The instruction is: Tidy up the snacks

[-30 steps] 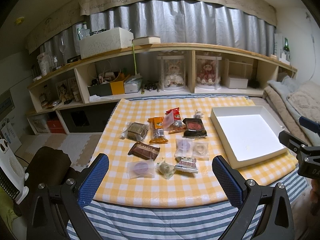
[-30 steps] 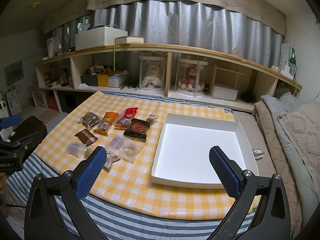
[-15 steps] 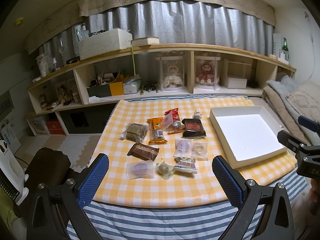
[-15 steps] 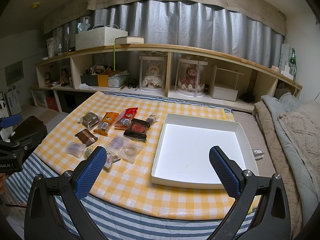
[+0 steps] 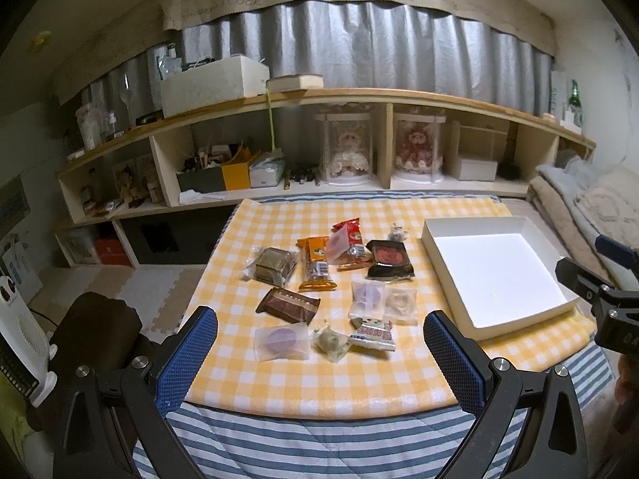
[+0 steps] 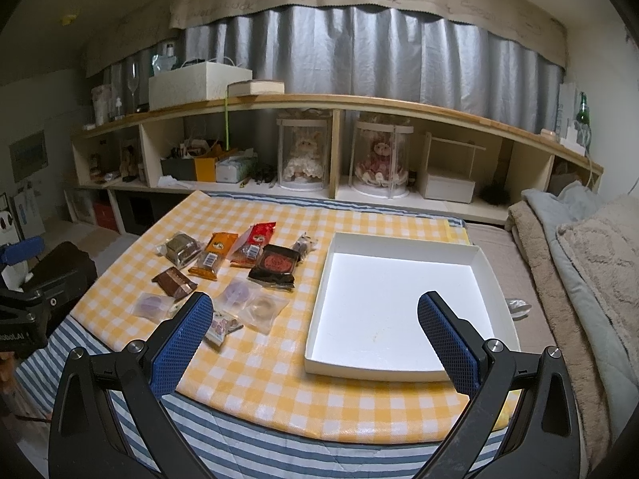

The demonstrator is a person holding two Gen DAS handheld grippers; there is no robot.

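Crinkly plastic snack packets are lying loose on the table left of the empty white tray, probably light and slippery, so each wide-open, empty hand-held gripper is likely needing an edge pinch.

Black tools, blue mesh pads

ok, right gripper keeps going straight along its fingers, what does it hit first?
Most likely the white tray: the open right gripper points at its empty floor, nothing visible in between. Depth is unclear; it could clip the near wall first.
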